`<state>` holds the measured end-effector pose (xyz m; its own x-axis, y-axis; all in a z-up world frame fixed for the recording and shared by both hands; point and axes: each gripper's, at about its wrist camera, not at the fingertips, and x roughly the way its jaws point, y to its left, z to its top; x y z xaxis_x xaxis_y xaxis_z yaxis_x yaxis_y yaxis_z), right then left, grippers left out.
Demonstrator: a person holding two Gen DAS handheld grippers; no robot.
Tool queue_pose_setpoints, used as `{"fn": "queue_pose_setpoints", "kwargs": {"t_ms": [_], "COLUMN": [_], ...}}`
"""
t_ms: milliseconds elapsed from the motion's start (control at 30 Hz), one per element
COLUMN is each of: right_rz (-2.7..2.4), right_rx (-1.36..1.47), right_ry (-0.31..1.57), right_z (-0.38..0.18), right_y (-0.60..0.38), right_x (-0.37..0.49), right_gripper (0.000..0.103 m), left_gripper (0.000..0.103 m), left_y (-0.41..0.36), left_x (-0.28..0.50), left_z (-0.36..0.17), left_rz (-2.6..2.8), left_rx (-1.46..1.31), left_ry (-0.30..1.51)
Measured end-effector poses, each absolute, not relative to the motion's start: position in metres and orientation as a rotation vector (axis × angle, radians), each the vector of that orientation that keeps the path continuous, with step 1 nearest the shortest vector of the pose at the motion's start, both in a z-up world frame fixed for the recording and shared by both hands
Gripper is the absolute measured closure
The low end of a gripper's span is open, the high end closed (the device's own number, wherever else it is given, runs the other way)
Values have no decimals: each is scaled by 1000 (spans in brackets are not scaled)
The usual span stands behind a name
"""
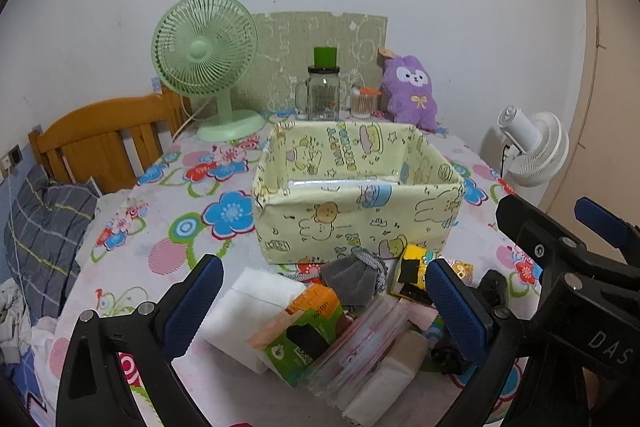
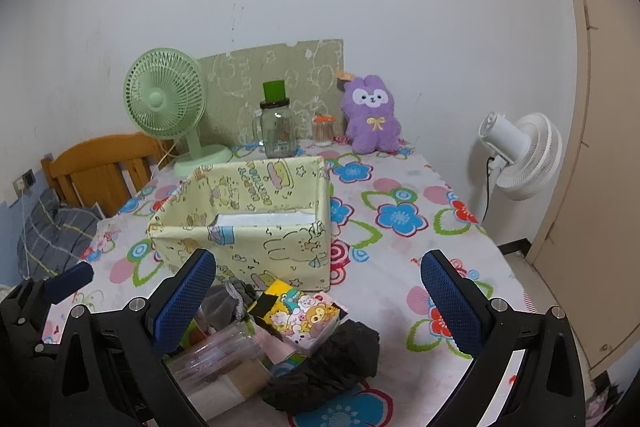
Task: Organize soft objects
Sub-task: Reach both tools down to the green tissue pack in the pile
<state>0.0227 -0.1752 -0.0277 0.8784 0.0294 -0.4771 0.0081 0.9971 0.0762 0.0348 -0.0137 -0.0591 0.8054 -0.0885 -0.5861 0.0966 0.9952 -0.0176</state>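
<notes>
Both grippers hover with jaws wide, holding nothing: the left gripper (image 1: 322,301) over the pile of soft things, the right gripper (image 2: 320,297) beside it at 3 o'clock. The pile lies on the floral table (image 2: 400,187) just before the yellow bin (image 1: 356,203), at its 6 o'clock: white pack (image 1: 260,301), green tissue pack (image 1: 298,335), grey pouch (image 1: 352,277), cartoon pack (image 2: 304,315), black cloth (image 2: 332,359). A plush (image 1: 408,91) stands at the bin's 1 o'clock.

A pale yellow cartoon-print fabric box (image 1: 356,215) stands open and upright on the table. Just in front lies a jumble: grey drawstring pouch (image 1: 354,277), white tissue pack (image 1: 256,311), cartoon tissue packet (image 2: 304,315), crumpled black cloth (image 2: 332,363).
</notes>
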Motion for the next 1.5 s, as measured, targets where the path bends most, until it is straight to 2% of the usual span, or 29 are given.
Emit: {"fn": "queue_pose_setpoints", "kwargs": {"t_ms": [833, 933, 1033, 1133, 1233, 1267, 1300, 1500], "right_rz": [60, 70, 81, 86, 101, 106, 110, 135], "right_rx": [9, 0, -22, -42, -60, -64, -62, -40], "right_ry": [658, 679, 696, 707, 719, 724, 727, 740], "right_z": [-81, -87, -90, -93, -97, -98, -99, -101], "right_y": [-134, -127, -118, -111, -104, -102, -101, -97], "right_x": [75, 81, 85, 87, 89, 90, 91, 96], "right_gripper": [0, 0, 0, 0, 0, 0, 0, 0], "left_gripper": [6, 12, 24, 29, 41, 56, 61, 73], "left_y": [6, 7, 8, 6, 3, 3, 4, 9], "left_x": [72, 74, 77, 76, 72, 71, 71, 74], "left_z": [-111, -116, -121, -125, -124, -124, -124, -124], "left_rz": [-100, -108, -134, -158, -175, -177, -176, -160], "left_rx": [-15, -6, -11, -2, 12, 7, -6, -25], "left_ry": [802, 821, 860, 866, 848, 845, 846, 833]}}
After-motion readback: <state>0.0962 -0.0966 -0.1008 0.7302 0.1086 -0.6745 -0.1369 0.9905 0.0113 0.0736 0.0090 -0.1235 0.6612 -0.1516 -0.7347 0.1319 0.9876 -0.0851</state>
